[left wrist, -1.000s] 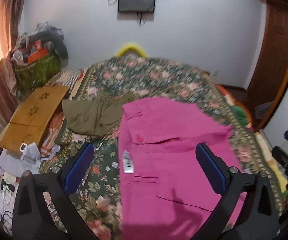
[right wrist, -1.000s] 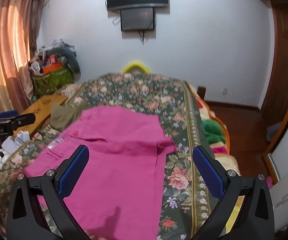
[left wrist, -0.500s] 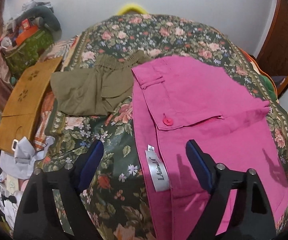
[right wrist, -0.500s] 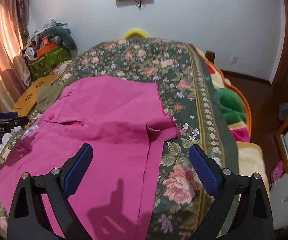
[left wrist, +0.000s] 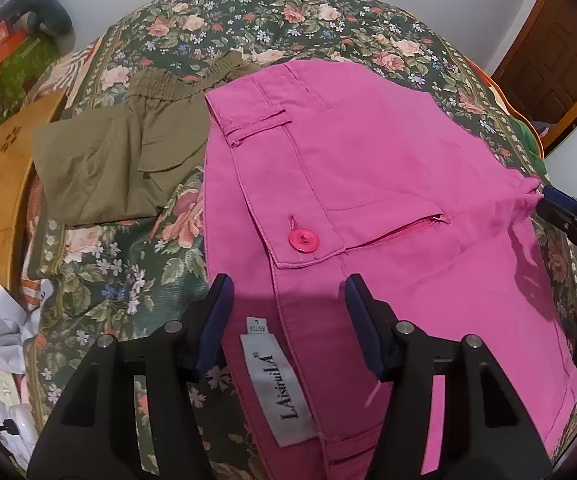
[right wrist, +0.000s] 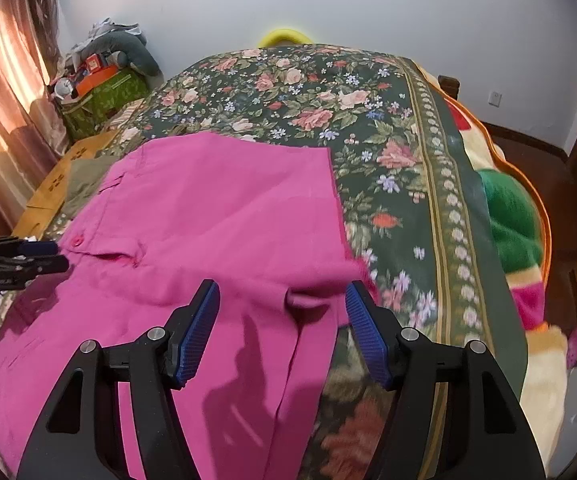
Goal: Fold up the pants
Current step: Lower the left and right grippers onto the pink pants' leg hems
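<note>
Left wrist view: left gripper (left wrist: 286,298) closing astride pink pants (left wrist: 388,168) waistband edge, lower centre, pads not yet pinching. Right wrist view: right gripper (right wrist: 282,304) closing around crotch bump, lower centre. Pants spread left-to-right across floral bed (right wrist: 368,92).

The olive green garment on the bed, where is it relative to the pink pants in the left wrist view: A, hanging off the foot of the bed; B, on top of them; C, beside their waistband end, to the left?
C: the olive green garment lies flat beside the pink pants, left of the waistband.
</note>
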`<state>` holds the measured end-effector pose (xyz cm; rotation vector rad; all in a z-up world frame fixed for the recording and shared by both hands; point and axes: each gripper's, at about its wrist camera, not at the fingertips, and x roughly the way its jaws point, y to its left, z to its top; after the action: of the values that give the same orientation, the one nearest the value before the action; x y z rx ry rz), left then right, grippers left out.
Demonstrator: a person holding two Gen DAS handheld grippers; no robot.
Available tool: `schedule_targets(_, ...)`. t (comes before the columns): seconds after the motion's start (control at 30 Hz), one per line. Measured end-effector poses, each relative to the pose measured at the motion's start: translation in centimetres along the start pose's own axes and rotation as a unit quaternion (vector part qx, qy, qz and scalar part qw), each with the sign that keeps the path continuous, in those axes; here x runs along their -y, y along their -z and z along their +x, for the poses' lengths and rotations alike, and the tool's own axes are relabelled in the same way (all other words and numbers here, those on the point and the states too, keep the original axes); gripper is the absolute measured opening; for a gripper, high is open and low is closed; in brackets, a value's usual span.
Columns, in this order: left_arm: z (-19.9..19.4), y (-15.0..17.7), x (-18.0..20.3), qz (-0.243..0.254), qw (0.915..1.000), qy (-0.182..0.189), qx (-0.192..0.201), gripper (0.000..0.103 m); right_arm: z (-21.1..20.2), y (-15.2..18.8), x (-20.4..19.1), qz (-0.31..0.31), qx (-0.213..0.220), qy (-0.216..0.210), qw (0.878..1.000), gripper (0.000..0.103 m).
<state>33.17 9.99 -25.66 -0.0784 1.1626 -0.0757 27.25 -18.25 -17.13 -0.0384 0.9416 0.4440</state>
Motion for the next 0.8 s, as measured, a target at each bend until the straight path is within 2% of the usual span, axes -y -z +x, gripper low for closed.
schedule_targets(0.2, 0.6, 0.2, 0.6, 0.009, 0.9997, 0.018, -0.012, 0.055, 1.9, -0.4, 0.8, 0.006, -0.032, -0.026, 0.999, 0.039)
schedule_targets(0.27, 0.6, 0.2, 0.7, 0.010, 0.9995, 0.026, -0.012, 0.048, 2.3, -0.2, 0.9, 0.009, -0.039, -0.035, 0.999, 0.028)
schedule_targets(0.33, 0.7, 0.2, 0.6, 0.005, 0.9995, 0.029, -0.014, 0.046, 2.6, 0.0, 0.9, 0.012, -0.046, -0.043, 0.998, 0.020)
schedule_targets(0.43, 0.8, 0.3, 0.4, 0.001, 0.9996, 0.027, -0.012, 0.034, 2.7, 0.1, 0.7, 0.009, -0.040, -0.043, 0.998, 0.010)
schedule_targets(0.53, 0.7, 0.4, 0.2, 0.005, 0.9999, 0.013, -0.009, 0.019, 2.6, 0.0, 0.5, 0.001, -0.030, -0.033, 0.999, 0.007)
schedule_targets(0.63, 0.8, 0.7, 0.2, 0.015, 0.9999, -0.001, -0.008, 0.012, 2.4, 0.0, 0.2, -0.005, -0.023, -0.025, 0.999, 0.005)
schedule_targets(0.7, 0.9, 0.8, 0.5, 0.027, 0.9994, -0.022, -0.004, 0.011, 2.2, -0.1, 0.1, -0.010, -0.017, -0.017, 1.000, 0.005)
schedule_targets(0.8, 1.1, 0.9, 0.8, 0.035, 0.9987, -0.036, -0.001, 0.011, 2.2, -0.2, 0.1, -0.020, -0.015, -0.005, 1.000, 0.005)
